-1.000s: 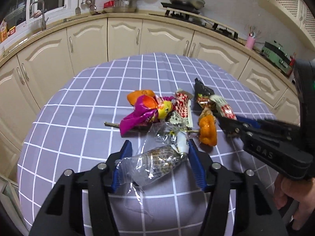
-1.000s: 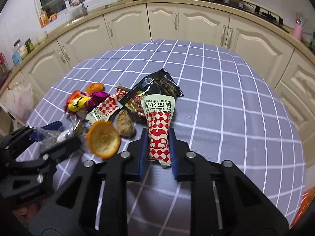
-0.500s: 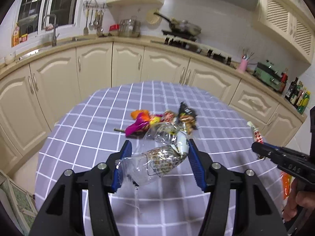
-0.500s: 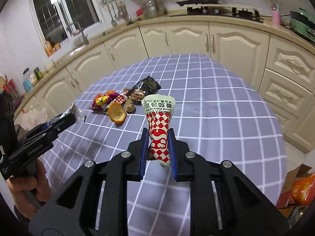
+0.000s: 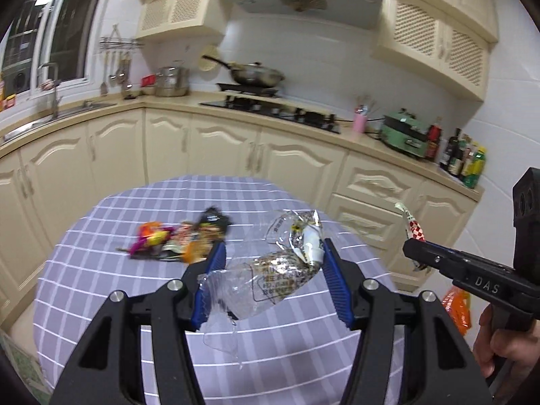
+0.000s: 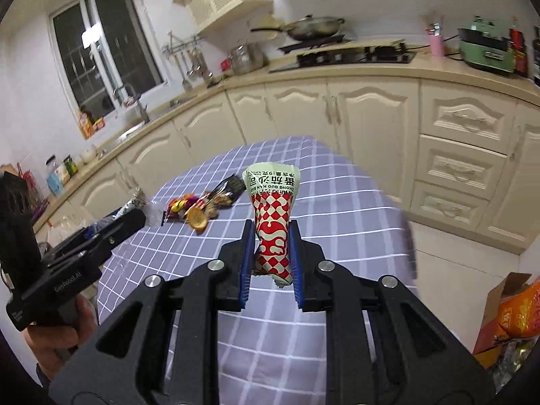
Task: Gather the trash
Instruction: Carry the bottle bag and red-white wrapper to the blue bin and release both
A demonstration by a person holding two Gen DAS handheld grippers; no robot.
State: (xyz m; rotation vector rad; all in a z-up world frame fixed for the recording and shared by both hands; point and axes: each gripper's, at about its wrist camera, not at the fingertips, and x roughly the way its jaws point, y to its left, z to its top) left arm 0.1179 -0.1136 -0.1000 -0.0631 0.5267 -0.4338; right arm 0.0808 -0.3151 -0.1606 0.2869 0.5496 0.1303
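Both grippers have risen off the bench: left gripper clamps a clear wrapper, right gripper pinches a red-checked packet.

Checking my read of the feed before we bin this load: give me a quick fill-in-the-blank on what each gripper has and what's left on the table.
1. The left gripper is shut on a ____ plastic wrapper.
2. The right gripper is shut on a red-and-white ____ packet.
3. The orange peel lies on the ____.

Missing: clear; checked; table
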